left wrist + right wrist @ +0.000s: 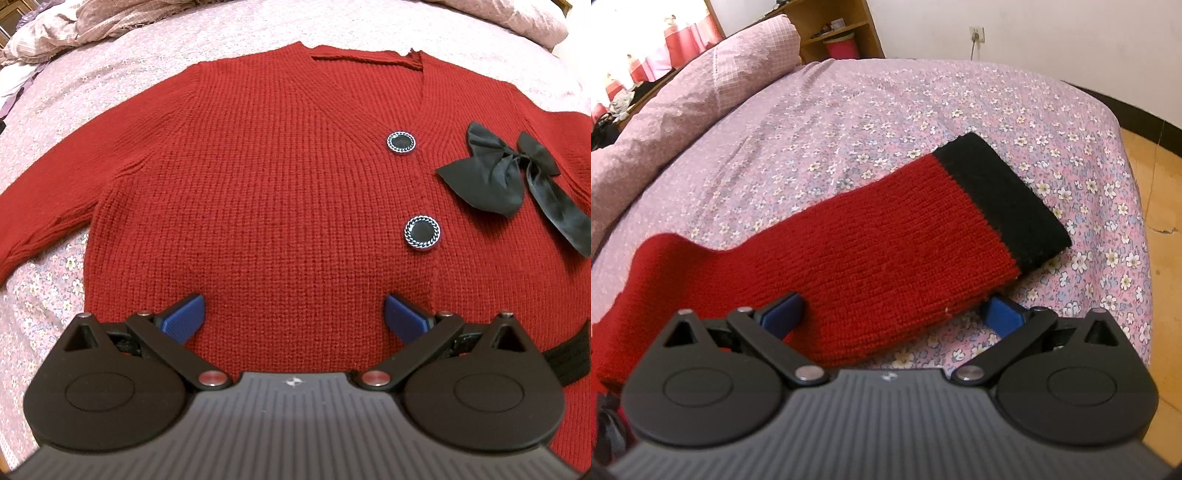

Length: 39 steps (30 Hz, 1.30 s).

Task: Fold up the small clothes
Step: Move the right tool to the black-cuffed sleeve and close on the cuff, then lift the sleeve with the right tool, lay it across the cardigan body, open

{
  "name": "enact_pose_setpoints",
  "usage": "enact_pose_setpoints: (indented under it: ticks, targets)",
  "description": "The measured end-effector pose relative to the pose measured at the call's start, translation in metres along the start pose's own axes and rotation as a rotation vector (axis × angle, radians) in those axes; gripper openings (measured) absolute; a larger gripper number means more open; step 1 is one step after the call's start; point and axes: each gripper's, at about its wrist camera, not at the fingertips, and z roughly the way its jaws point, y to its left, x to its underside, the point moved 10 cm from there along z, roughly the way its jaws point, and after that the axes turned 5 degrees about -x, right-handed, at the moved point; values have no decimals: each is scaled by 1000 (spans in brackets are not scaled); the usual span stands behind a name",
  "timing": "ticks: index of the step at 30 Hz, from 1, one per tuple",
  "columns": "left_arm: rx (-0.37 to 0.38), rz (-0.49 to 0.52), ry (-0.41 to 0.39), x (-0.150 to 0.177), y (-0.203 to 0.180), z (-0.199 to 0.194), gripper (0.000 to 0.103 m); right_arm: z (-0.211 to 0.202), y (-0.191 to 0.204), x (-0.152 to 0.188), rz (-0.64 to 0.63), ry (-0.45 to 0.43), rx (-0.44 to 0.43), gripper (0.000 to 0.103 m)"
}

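We see a red cardigan (258, 184) of chunky ribbed knit lying flat, front up, on a bedsheet (48, 288) printed with small flowers on lilac. Its V neckline points toward two round black buttons (401, 143) with silvery chain-like rims, set one below the other, and a glossy black satin bow (491, 177) sits to one side of them with a ribbon tail trailing outward. A band of black rib trim (569, 354) shows at the hem.

Our left gripper (293, 317) hovers over the lower part of the cardigan's body, its blue textured fingers (186, 317) spread wide with nothing between them.

In the right wrist view, one sleeve (886, 251) stretches away across the sheet, a long red knit tube ending in a wide black cuff (1001, 195). Our right gripper (894, 314) is also spread apart, straddling the sleeve's near edge; one blue finger (1001, 317) lies just beside the fabric, over the sheet. A rumpled pink quilt (683, 103) is heaped along the far side of the bed.
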Motion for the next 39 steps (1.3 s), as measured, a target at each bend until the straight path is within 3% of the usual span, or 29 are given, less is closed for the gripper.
enact_pose_setpoints:
  ticks: [6, 8, 12, 20, 28, 39]
  targets:
    - [1, -1, 1, 1, 0, -1, 103, -3, -4, -9, 107, 10, -42, 103]
    - [2, 0, 3, 1, 0, -1, 103, -4, -3, -11, 115, 4, -39, 99]
    - [3, 2, 4, 1, 0, -1, 103, -6, -3, -15, 99, -8, -24, 81]
    - [4, 8, -4, 2, -1, -2, 103, -9, -1, -18, 82, -10, -20, 64]
    - [5, 9, -7, 2, 0, -3, 103, -13, 8, -22, 54, -15, -39, 26]
    - [6, 12, -11, 1, -1, -4, 103, -31, 28, -32, -27, -76, -74, 15]
